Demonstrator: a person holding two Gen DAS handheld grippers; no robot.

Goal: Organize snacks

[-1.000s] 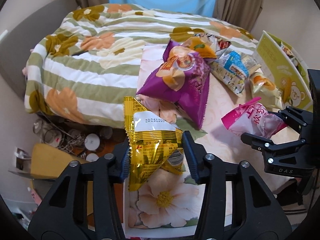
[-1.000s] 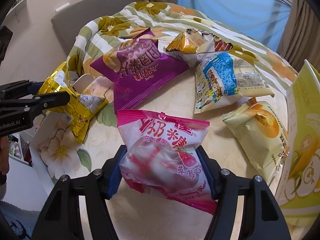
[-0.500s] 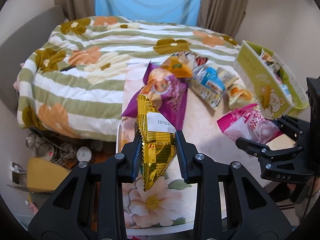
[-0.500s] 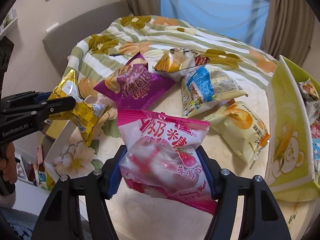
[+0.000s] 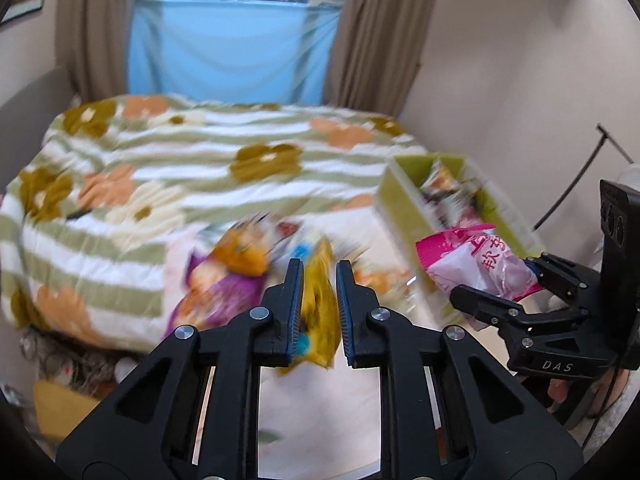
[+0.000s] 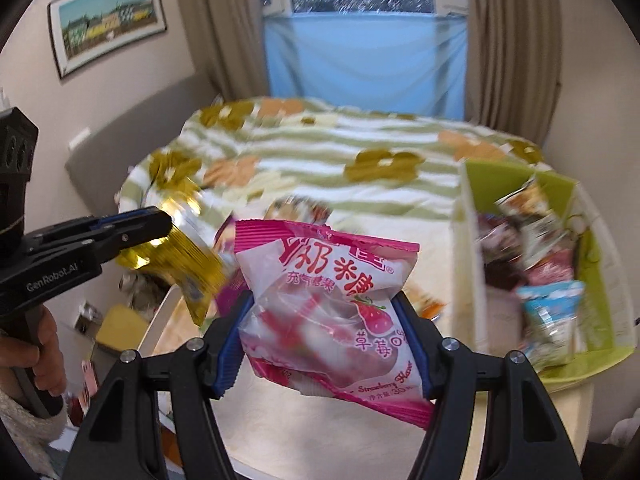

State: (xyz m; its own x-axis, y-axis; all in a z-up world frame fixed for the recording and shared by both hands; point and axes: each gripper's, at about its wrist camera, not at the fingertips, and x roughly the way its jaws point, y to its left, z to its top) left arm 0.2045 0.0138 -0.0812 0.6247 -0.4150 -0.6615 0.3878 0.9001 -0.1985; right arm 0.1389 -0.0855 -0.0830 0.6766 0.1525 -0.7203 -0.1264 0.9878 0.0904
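Lift underway on both sides. Left hand-held gripper [image 5: 317, 292] is clamped tight on the gold packet [image 5: 316, 312], jaws nearly together with the foil pinched flat between the pads. Right hand-held gripper [image 6: 326, 336] holds the pink strawberry candy bag [image 6: 332, 312] at a mid-width opening, pads pressing its sides; the bag is puffy, so that gap is a grip, not slack.

Change versus a second ago: the left jaws closed the last bit, squeezing the gold packet much thinner than before. Both packets have come up off the tabletop [image 6: 304, 436] and now hang in the air. Both cameras have tilted up: window and curtains fill the top of each view where earlier the tabletop and loose snacks did. The right grip width looks unchanged.

The green box [image 6: 596, 280] sits at 3 o'clock in the right wrist view, already holding several packets, and at 2 o'clock in the left wrist view. Earlier only its near wall showed; now the inside is visible, so both hands are high enough to clear the rim.

Meaning for the task: pick is done for two items, carry to the box looks like the next step. Purple bag [image 5: 216, 296], orange bag [image 5: 244, 252] and other loose snacks remain on the tabletop near the bed [image 5: 180, 168], blurred. Risk: the gold packet is held by a thin pinch and may swing.
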